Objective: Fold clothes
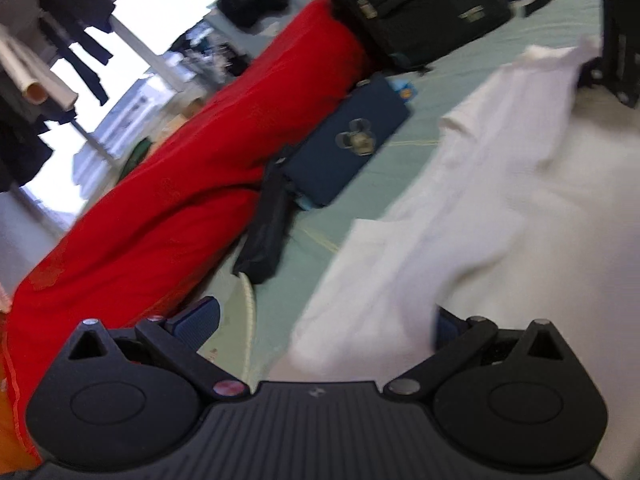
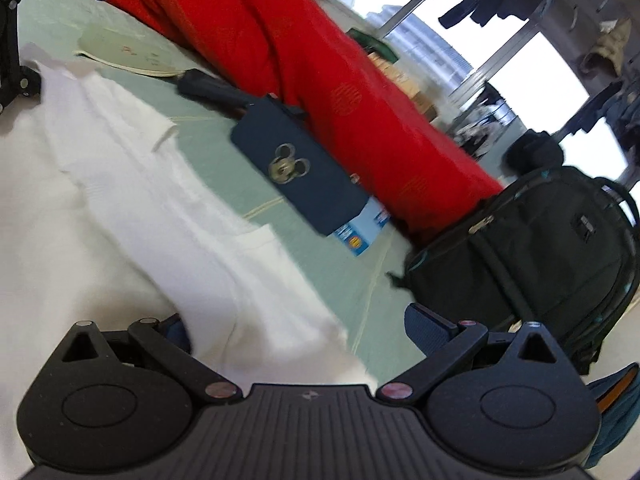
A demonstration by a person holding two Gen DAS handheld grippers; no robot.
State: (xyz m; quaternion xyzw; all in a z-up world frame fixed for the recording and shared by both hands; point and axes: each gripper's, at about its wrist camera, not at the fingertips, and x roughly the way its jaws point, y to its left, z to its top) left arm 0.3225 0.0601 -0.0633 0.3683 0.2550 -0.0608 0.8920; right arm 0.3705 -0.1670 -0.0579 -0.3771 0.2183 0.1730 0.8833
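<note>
Both grippers (image 1: 320,320) (image 2: 300,320) gape wide, gripping nothing; white garment (image 1: 480,208) drapes between fingers; red quilt (image 1: 160,200) at ten o'clock.

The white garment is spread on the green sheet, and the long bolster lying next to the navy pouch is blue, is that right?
Not quite. The long bolster is red, not blue, as the right wrist view shows. The rest holds: the white garment is spread on the green sheet, and the bolster lies next to the navy pouch.
</note>
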